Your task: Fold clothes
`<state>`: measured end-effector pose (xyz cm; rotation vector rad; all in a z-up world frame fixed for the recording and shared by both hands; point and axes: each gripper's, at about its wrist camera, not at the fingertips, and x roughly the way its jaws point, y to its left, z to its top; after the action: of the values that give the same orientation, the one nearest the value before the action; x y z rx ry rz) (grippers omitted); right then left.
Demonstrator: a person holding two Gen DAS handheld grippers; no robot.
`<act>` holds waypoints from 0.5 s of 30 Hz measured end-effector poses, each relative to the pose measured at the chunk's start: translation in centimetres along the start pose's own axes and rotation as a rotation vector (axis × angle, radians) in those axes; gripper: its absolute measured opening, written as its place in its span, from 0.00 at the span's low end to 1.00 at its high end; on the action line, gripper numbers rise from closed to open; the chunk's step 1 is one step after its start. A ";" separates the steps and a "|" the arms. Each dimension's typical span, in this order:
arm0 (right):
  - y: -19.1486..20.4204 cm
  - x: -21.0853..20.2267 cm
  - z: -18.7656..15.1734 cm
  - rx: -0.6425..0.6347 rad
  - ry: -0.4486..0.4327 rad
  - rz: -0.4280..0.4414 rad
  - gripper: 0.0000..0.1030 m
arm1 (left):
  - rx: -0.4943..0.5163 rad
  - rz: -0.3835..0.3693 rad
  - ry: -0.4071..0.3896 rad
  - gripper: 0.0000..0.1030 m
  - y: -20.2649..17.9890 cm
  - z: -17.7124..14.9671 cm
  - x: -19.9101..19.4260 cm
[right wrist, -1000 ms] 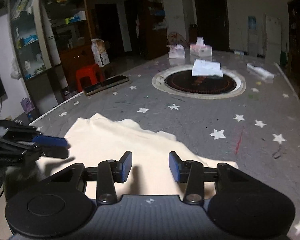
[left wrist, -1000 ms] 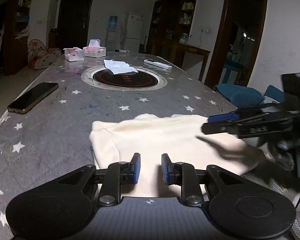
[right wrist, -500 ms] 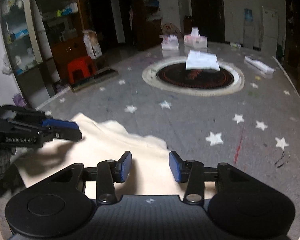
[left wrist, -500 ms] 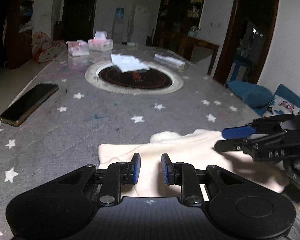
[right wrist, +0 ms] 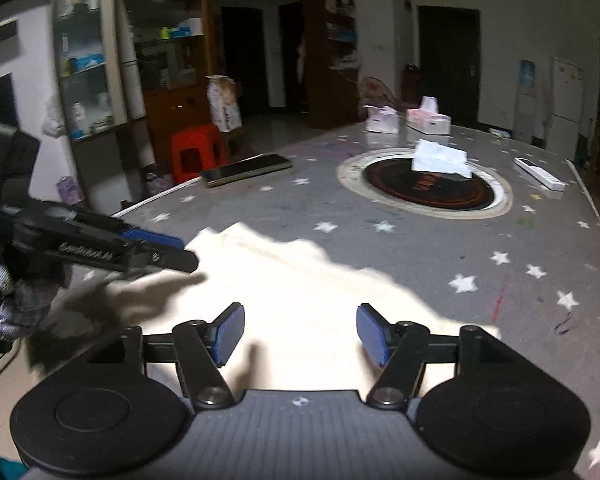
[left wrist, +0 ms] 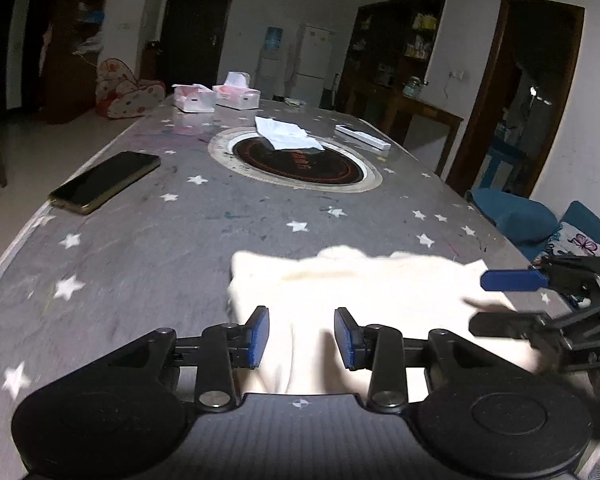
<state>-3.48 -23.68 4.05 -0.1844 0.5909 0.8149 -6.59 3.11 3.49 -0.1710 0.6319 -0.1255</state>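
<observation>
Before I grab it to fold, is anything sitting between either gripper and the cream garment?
Nothing visible. The left gripper and right gripper both hang open directly over the cream garment; the phone lies well beyond it.

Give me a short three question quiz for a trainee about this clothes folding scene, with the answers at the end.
1. True or false: the left gripper has its fingers closed on the cream garment.
2. What lies on the dark round inset in the middle of the table? A) the phone B) a white cloth C) a tissue box
3. Fill in: the phone lies near the table's ____ edge in the left wrist view.

Key:
1. False; both the left gripper and the right gripper are open above the garment.
2. B, the white cloth.
3. Left.
</observation>
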 end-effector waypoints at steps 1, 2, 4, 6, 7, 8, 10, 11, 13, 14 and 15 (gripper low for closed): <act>0.5 -0.2 -0.6 -0.007 0.002 0.002 0.63 | -0.005 0.002 0.003 0.38 0.0 -0.4 -0.3; 0.7 -0.2 -0.9 -0.016 0.006 -0.002 0.63 | -0.008 0.003 0.008 0.38 -0.1 -0.8 -0.4; 1.1 -0.3 -1.5 -0.032 0.015 -0.009 0.68 | -0.015 0.007 0.019 0.38 -0.2 -1.5 -0.5; 1.4 -0.3 -2.1 -0.049 0.023 -0.017 0.73 | -0.029 0.014 0.020 0.38 0.0 -2.3 -0.5; 1.6 -0.3 -2.4 -0.057 0.027 -0.020 0.74 | -0.034 0.014 0.015 0.38 0.0 -2.6 -0.6; 1.8 -0.4 -2.7 -0.066 0.032 -0.024 0.74 | -0.035 0.013 0.013 0.38 -0.1 -2.7 -0.7; 2.2 -0.4 -3.3 -0.082 0.040 -0.032 0.74 | -0.033 0.013 0.013 0.38 -0.2 -2.9 -0.8; 2.4 -0.5 -3.6 -0.090 0.044 -0.035 0.74 | -0.035 0.011 0.016 0.38 -0.2 -2.9 -0.9; 2.8 -0.5 -4.2 -0.107 0.052 -0.043 0.76 | -0.040 0.006 0.020 0.38 -0.2 -3.0 -1.1; 3.0 -0.6 -4.5 -0.115 0.057 -0.046 0.76 | -0.043 0.003 0.021 0.38 -0.2 -3.1 -1.2; 3.1 -0.6 -4.8 -0.124 0.061 -0.050 0.76 | -0.045 0.001 0.022 0.38 -0.2 -3.2 -1.3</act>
<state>-8.11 -23.70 0.66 -0.3369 0.5911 0.7998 -9.60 2.79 1.72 -0.2131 0.6566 -0.1126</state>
